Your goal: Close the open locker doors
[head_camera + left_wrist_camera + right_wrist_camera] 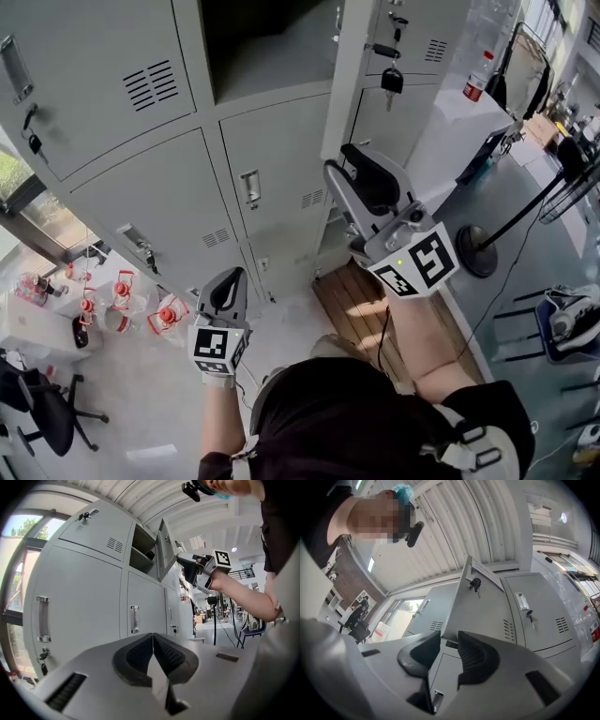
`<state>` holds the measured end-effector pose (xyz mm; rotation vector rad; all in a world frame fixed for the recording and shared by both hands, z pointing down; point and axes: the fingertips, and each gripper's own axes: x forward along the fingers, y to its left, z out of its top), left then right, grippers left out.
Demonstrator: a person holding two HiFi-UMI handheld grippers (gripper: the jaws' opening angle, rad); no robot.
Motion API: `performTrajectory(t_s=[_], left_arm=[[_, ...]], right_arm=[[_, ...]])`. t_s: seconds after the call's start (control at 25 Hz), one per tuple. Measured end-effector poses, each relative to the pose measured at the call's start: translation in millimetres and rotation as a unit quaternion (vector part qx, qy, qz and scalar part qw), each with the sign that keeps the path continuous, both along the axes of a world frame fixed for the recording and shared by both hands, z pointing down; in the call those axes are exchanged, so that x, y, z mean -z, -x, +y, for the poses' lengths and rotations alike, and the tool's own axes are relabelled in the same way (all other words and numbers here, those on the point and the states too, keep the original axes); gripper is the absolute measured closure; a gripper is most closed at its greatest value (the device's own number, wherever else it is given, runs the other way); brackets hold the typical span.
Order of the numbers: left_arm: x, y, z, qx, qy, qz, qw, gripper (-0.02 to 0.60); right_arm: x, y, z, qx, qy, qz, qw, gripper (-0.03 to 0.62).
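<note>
open locker door (485,606) stands just beyond right gripper (449,638)

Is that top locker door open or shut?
Open. The grey metal locker door swings outward, and the dark compartment behind it shows.

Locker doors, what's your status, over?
Left gripper jaws shut, empty. Right gripper jaws apart, empty, by the open locker door edge. Door not yet closed. Nothing seen blocking it.

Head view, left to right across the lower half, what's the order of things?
black office chair → red-capped water jugs → left gripper → right gripper → floor fan's round base
</note>
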<state>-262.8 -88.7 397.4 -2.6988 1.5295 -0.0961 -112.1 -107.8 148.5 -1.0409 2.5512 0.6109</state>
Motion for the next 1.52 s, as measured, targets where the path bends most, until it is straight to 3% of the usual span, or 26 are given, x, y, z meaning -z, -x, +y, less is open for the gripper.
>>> performTrajectory(t_s=[0.8,1.52], left_arm=[[-2,46,-25,0.096,0.006,0.002,0.9953,0.572],[-12,84,-43,0.19,0.022,0.001,0.9815,0.572]], right_arm=[[5,71,-52,0.108,-0.003,0.016,0.994,0.477],[13,112,-114,0.168,0.016,0.001,0.986,0.489]])
